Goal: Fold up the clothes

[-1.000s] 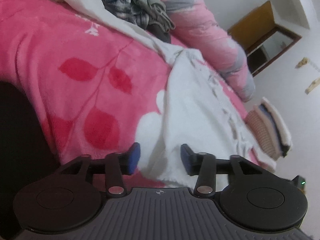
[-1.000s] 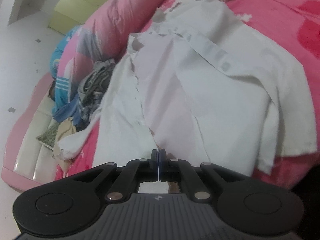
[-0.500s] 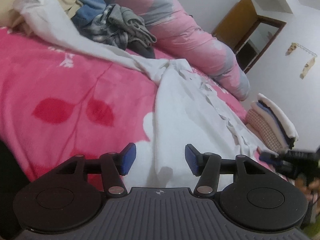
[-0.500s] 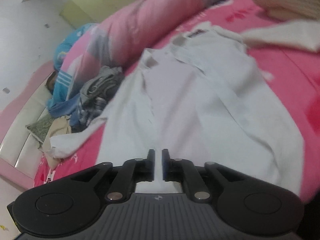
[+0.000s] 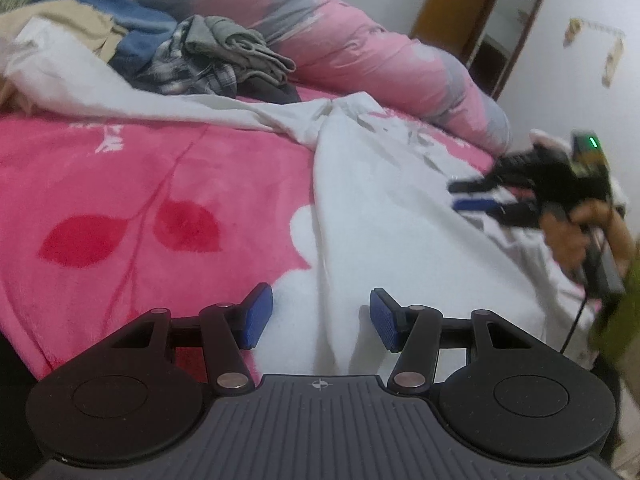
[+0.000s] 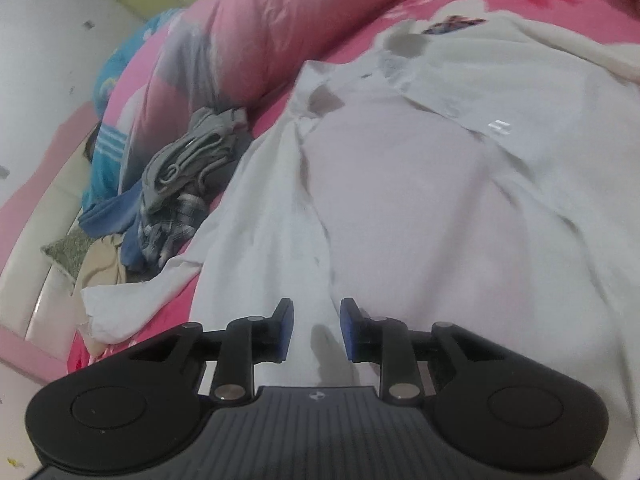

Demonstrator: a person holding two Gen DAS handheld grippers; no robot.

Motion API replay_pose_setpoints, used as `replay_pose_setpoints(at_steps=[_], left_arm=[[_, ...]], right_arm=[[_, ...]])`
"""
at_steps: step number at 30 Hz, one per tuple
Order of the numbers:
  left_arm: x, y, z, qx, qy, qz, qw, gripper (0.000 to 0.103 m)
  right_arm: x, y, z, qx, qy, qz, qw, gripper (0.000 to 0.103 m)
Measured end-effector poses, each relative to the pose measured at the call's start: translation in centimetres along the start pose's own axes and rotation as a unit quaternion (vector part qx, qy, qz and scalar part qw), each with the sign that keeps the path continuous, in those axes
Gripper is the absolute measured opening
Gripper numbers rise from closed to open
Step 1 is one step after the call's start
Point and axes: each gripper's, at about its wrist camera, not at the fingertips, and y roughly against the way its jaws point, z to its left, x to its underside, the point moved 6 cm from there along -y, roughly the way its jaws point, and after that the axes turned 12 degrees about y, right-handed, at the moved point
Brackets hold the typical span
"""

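with both my left gripper (image 5: 316, 322) and right gripper (image 6: 316, 330) gaping empty over the white shirt (image 6: 440, 200), a shallow pinch could bunch its hem.

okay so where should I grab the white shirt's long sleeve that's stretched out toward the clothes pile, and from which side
Probably at the cuff end of the sleeve, where it lies loose past the pink blanket. The sleeve runs as a narrow band from the white shirt toward the clothes pile, so come from the blanket side with the left gripper, jaws across the band, not from the pile.
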Motion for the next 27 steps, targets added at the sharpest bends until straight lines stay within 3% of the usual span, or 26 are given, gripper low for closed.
replay_pose_setpoints(at_steps=[6,8,9,11,15,18,22,24,27], left_arm=[[0.3,-0.4,-0.2,-0.003,-0.027,0.0,0.9996,0.057],[0.5,-0.4,-0.3,-0.002,-0.038,-0.002,0.9993,0.058],[0.6,-0.4,-0.3,-0.001,-0.043,-0.002,0.9991,0.058],[0.6,-0.3,-0.3,0.001,-0.047,-0.001,0.9989,0.058],[0.5,-0.3,-0.1,0.007,-0.043,0.004,0.999,0.058],[0.4,-0.4,-0.1,0.006,-0.04,0.005,0.9992,0.058],[0.3,-0.4,-0.2,0.002,-0.039,0.007,0.9992,0.058],[0.3,-0.4,-0.3,0.0,-0.038,0.007,0.9993,0.058],[0.0,-0.4,-0.3,-0.005,-0.027,0.011,0.9996,0.058]], right_arm=[[-0.1,-1.5,0.9,0.027,0.058,-0.012,0.998,0.027],[0.1,-1.7,1.2,0.037,0.077,-0.018,0.996,0.018],[0.2,-1.9,1.3,0.042,0.087,-0.022,0.995,0.001],[0.3,-2.1,1.6,0.053,0.106,-0.028,0.993,0.001],[-0.3,-0.2,1.1,0.06,0.081,-0.082,0.992,0.0],[0.0,-0.9,-0.2,0.082,0.066,-0.072,0.992,0.001],[0.4,-1.8,-2.2,0.08,0.052,-0.065,0.993,0.001],[0.3,-0.6,-2.7,0.08,0.024,-0.067,0.994,0.004],[0.6,3.3,-1.7,0.103,0.055,-0.1,0.988,0.012]])
